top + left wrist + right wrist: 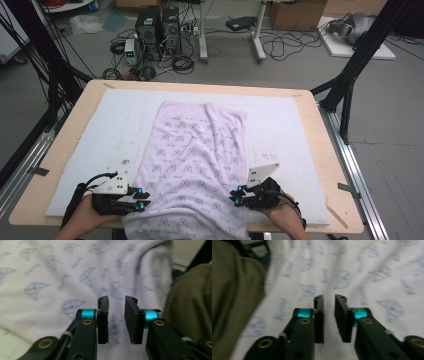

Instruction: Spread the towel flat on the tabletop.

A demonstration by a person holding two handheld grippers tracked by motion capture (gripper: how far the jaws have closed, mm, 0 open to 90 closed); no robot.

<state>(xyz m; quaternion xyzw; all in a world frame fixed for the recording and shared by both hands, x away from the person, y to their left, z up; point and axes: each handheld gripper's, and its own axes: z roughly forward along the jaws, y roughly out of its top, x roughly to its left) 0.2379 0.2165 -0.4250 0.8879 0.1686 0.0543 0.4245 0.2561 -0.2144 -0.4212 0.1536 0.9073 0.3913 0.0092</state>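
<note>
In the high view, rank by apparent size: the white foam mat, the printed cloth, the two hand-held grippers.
1. White foam mat, largest.
2. Printed cloth, lying on the mat.
3. Left hand-held gripper and right hand-held gripper: they look about alike, so unranked between them.

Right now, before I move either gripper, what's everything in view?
cloth: one, pale lilac with blue print, spread along the mat's middle, near end hanging over the table edge
mat: one, white, covering the table
table: one, light wood, centre
computer towers: two, black, on the floor beyond the table
cardboard box: one, brown, far floor
cables: several, black, far floor
left gripper: one, black, at the cloth's left edge, jaws slightly apart
right gripper: one, black, at the cloth's right edge, jaws slightly apart
</note>
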